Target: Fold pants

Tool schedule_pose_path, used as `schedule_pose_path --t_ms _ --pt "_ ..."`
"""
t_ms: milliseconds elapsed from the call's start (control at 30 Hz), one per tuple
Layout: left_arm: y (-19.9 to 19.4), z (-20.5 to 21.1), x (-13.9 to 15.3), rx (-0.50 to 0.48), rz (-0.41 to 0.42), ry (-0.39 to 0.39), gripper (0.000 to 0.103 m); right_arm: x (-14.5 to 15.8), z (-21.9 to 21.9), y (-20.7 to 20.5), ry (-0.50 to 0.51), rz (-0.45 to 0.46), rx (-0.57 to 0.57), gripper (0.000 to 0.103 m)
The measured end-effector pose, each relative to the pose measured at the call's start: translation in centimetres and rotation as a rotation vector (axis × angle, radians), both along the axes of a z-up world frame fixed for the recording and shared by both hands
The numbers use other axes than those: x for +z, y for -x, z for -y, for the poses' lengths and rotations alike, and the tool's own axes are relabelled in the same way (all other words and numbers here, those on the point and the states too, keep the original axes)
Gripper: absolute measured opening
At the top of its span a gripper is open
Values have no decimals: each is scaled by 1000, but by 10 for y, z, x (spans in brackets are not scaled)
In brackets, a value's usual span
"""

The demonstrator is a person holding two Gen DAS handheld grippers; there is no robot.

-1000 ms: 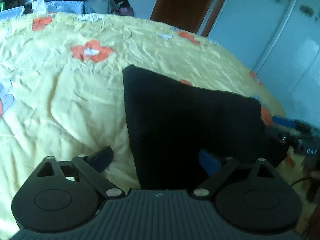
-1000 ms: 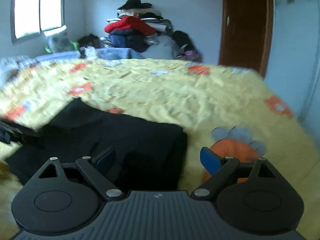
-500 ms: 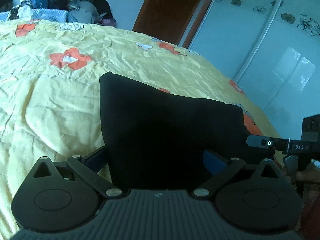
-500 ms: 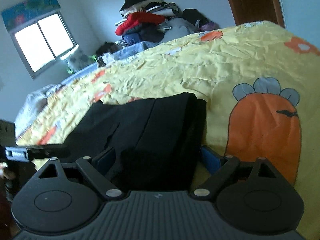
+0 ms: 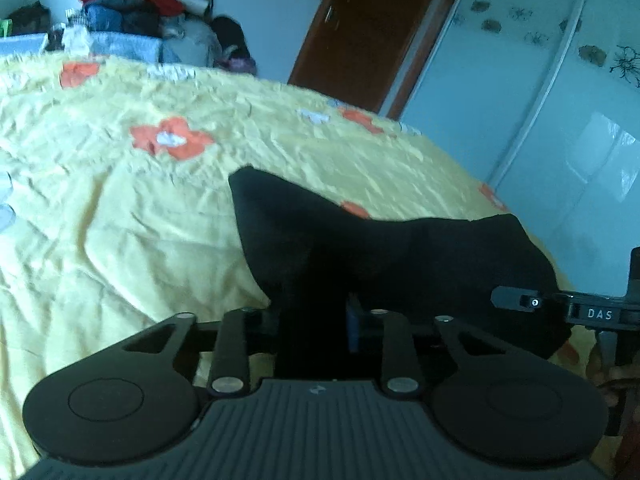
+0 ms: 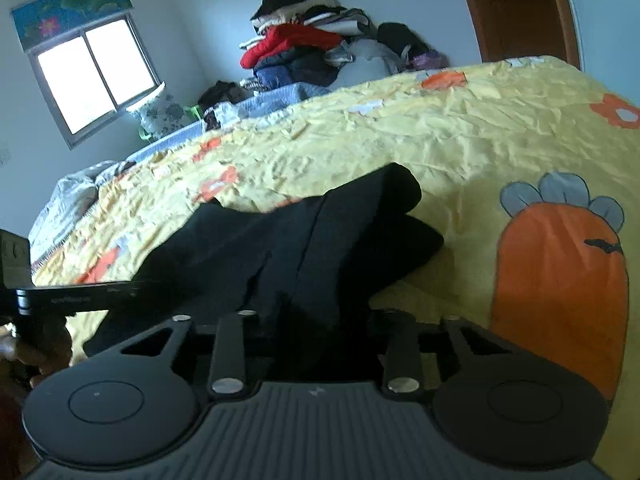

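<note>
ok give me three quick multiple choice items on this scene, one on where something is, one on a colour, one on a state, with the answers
1. Where do the pants lie?
A. on the yellow bedspread
B. on the clothes pile
C. on the floor

2. What colour are the pants?
A. red
B. black
C. light blue

3. What is the left gripper doing?
A. hanging open above the bed
B. shut on the pants
C. shut on a pillow

Answers: 1 A, dark cloth rests on the flowered yellow cover; 2 B, the fabric is black in both views; 3 B, its jaws are drawn together with black fabric between them, as are those of the right gripper.
</note>
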State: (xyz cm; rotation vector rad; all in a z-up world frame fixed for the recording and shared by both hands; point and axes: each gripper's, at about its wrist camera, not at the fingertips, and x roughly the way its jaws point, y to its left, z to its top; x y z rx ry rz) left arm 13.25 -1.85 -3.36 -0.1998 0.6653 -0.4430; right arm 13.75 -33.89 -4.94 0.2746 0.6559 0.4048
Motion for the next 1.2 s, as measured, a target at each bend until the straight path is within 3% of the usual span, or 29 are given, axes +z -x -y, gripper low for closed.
schedule_pose_path --t_ms 167,367,533,667,767,833,867,933,1000,1100,1200 --pt "8 -6 23 4 98 -23 21 27 -16 4 -11 63 27 28" --pt "-3 -37 44 90 160 -54 20 52 -51 -18 -36 127 102 28" --pt "-33 -67 52 146 145 -92 21 51 -85 -54 -48 131 131 28" --pt "-60 -75 35 162 81 -148 23 33 -107 -81 31 79 126 28" --pt "-59 -75 22 162 66 -184 30 20 -121 -85 167 62 120 34" --pt "-55 -74 16 169 58 -198 51 15 -122 -83 212 44 125 40" --pt "-54 -75 14 171 48 -198 54 15 -120 -81 230 44 120 43" --pt "-50 -78 11 195 30 -212 74 17 -115 -76 265 56 99 46" --pt "-47 -83 13 222 25 -222 83 26 -108 -68 306 104 34 46" --pt "-42 -86 28 278 72 -239 83 46 -109 -56 360 227 -39 47" --pt "-43 -78 48 244 126 -187 87 56 -122 -68 313 231 46 47"
